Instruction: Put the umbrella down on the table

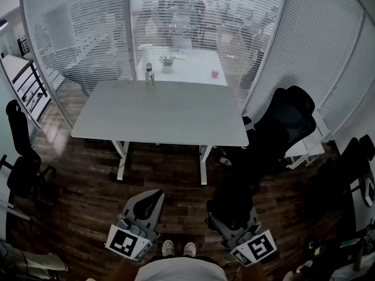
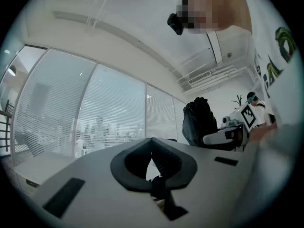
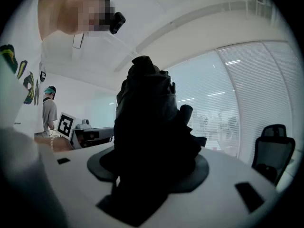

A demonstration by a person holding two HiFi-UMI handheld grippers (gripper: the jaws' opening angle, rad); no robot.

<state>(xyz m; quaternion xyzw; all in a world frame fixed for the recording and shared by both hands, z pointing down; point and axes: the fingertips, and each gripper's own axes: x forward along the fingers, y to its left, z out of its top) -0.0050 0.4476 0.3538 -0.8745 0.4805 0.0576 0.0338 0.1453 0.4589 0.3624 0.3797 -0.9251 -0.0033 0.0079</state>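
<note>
A folded black umbrella (image 1: 232, 196) stands bunched between the jaws of my right gripper (image 1: 227, 216), which is shut on it low at the bottom right of the head view. In the right gripper view the umbrella (image 3: 147, 127) fills the middle and hides the fingertips. My left gripper (image 1: 153, 195) hangs beside it at the bottom left. Its dark pads (image 2: 164, 158) meet at the tips with nothing between them. Both grippers are held over the wood floor, short of the grey table (image 1: 158, 115). The left gripper view shows the umbrella (image 2: 198, 121) off to the right.
A small bottle (image 1: 149, 75) stands at the table's far edge. A black office chair (image 1: 288, 122) sits at the table's right end and another chair (image 1: 20, 157) at the far left. Glass walls with blinds close the room behind. My shoes (image 1: 179, 249) show below.
</note>
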